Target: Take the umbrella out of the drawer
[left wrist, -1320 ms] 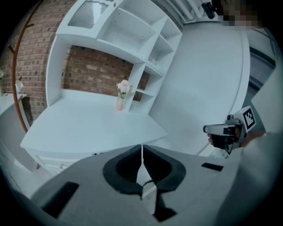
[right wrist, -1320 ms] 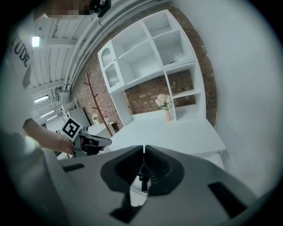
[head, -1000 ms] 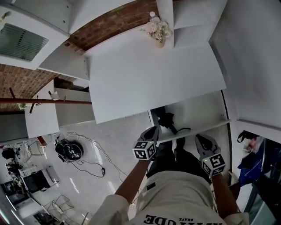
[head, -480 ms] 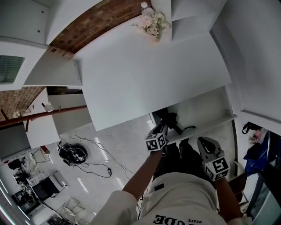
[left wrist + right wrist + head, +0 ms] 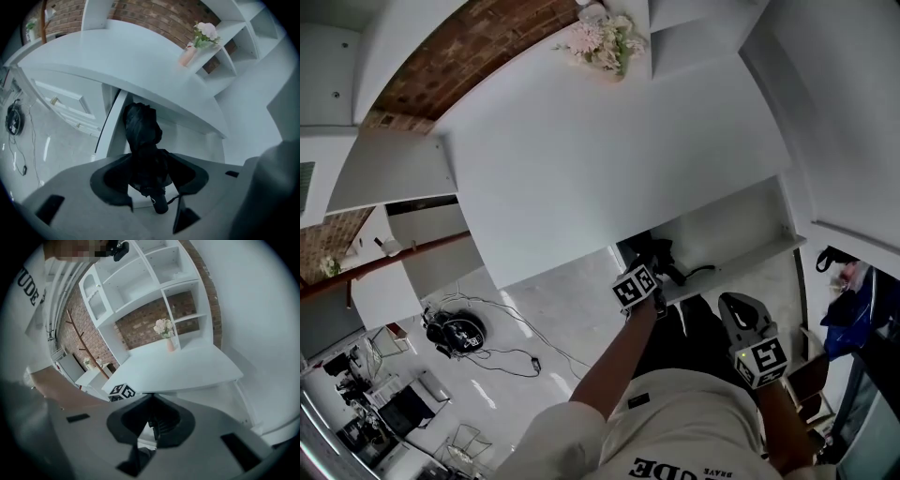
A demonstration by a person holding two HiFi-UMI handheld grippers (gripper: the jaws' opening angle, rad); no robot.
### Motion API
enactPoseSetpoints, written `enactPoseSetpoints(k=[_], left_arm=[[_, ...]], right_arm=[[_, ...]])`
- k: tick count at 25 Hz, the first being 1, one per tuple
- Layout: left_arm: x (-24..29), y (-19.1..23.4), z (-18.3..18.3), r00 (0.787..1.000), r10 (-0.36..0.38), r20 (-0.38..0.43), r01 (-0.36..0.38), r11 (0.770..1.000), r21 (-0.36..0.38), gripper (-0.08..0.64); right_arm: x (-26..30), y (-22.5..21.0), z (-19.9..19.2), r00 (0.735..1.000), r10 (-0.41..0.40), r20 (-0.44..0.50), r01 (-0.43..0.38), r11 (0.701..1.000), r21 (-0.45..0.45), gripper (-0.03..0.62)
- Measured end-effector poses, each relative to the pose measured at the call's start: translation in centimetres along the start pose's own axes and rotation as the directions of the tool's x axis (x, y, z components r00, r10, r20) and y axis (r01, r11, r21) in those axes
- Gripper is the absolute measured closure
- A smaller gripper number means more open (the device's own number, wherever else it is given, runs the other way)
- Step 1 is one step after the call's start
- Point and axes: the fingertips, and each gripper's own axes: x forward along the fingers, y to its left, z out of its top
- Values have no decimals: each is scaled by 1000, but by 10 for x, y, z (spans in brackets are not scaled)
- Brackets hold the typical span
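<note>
White desk (image 5: 609, 159) fills the middle of the head view, with the open drawer (image 5: 741, 225) showing under its lower right edge. Black folded umbrella (image 5: 140, 126) lies at the drawer's left end, lower centre of that frame, handle toward the person. Left claw (image 5: 151, 210) has just been opening and stands spread, with the umbrella's fabric and handle between its jaws and no pinch seen; right claw (image 5: 146, 434), at lower right, is all but pressed together on nothing.
</note>
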Motion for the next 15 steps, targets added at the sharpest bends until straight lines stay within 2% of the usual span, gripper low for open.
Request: enactPoseSetpoints(k=[3,8,15], left_arm=[[13,4,-1,999,31,-8,-31,997,-65,313],[31,6,2,998,60,-3,-60,990,-125,268],[58,11,1,992,123,-39,-128,981,-146,231]], right_arm=[[5,3,0,1000,11,-8,-11,1000,-2,561],[9,6,-2,1000,12,-20,-11,1000,12,561],[15,10,-6,999,-1,-32,2,999,37,561]])
